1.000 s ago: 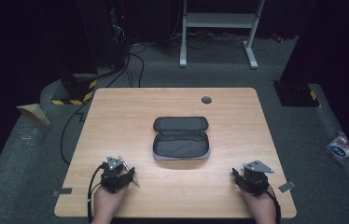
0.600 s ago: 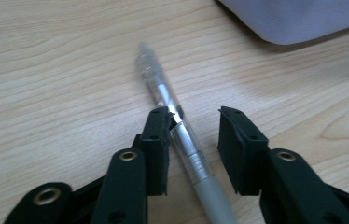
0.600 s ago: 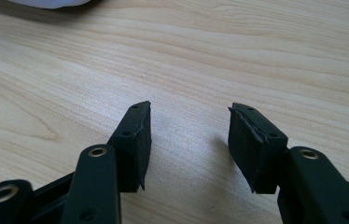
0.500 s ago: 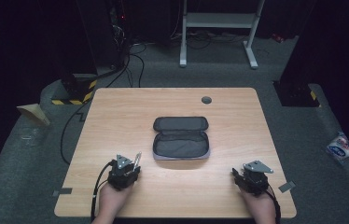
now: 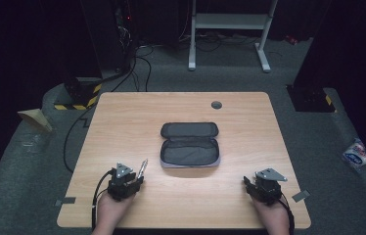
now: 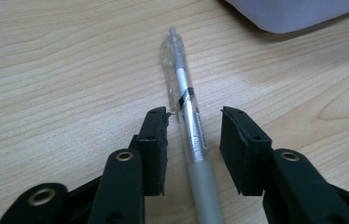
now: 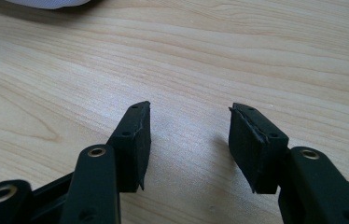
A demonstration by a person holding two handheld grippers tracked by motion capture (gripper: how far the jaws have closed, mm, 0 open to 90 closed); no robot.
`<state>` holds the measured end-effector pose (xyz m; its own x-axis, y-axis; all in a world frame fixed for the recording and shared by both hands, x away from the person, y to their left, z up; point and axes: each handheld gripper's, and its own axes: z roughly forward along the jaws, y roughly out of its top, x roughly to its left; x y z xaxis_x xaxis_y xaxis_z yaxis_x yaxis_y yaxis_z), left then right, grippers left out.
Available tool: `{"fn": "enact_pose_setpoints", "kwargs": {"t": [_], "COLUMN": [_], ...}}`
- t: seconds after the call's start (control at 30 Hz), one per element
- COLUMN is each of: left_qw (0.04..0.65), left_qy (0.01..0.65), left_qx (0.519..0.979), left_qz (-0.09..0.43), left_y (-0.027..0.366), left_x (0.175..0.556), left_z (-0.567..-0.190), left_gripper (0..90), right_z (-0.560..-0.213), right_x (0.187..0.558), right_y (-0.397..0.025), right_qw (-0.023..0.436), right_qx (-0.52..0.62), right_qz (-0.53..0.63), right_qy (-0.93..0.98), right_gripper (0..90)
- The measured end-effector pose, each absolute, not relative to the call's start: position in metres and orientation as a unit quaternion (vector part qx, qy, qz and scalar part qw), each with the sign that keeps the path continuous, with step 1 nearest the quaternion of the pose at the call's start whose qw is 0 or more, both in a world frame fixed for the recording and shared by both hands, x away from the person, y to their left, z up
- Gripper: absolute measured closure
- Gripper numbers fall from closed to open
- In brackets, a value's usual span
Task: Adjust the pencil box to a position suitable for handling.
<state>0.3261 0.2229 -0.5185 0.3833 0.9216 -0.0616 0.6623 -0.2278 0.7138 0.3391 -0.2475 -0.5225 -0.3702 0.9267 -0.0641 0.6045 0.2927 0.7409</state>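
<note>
An open grey zip case (image 5: 189, 151) lies in the middle of the wooden table (image 5: 122, 117), its lid folded back toward the far side. A clear and silver pen (image 5: 143, 167) rests on the table left of the case, tip toward it. My left gripper (image 5: 137, 179) is open and straddles the pen's grip end. In the left gripper view the pen (image 6: 184, 93) runs between the jaws of the left gripper (image 6: 195, 116), with a gap on each side, and a corner of the case (image 6: 298, 11) shows ahead. My right gripper (image 5: 252, 186) is open over bare wood at the near right, right gripper (image 7: 189, 112).
A round cable hole (image 5: 216, 105) sits near the table's far edge. Beyond the table stand a white metal frame (image 5: 230, 22) and cables (image 5: 137, 63) on the grey floor. The case's edge (image 7: 51, 3) lies far ahead of the right jaws.
The left hand and its gripper have shifted and turned a little by the pen, which now sticks out ahead of the jaws. The right gripper and the case have not moved.
</note>
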Motion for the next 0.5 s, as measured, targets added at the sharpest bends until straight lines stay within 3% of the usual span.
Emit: {"fn": "enact_pose_setpoints", "kwargs": {"t": [0.27, 0.5], "left_qw": [0.340, 0.341], "left_qy": [0.516, 0.506], "left_qx": [0.763, 0.769], "left_qz": [0.190, 0.192], "left_y": [0.2216, 0.2216], "left_x": [0.3263, 0.3257], "left_z": [-0.5188, -0.5195], "left_gripper": [75.5, 78.8], "right_z": [-0.5225, -0.5226], "right_x": [0.3394, 0.3396], "right_y": [-0.2477, -0.2480], "right_qw": [0.252, 0.251], "right_qx": [0.501, 0.502], "right_qz": [0.320, 0.320], "right_qy": [0.764, 0.764], "right_gripper": [48.5, 48.0]}}
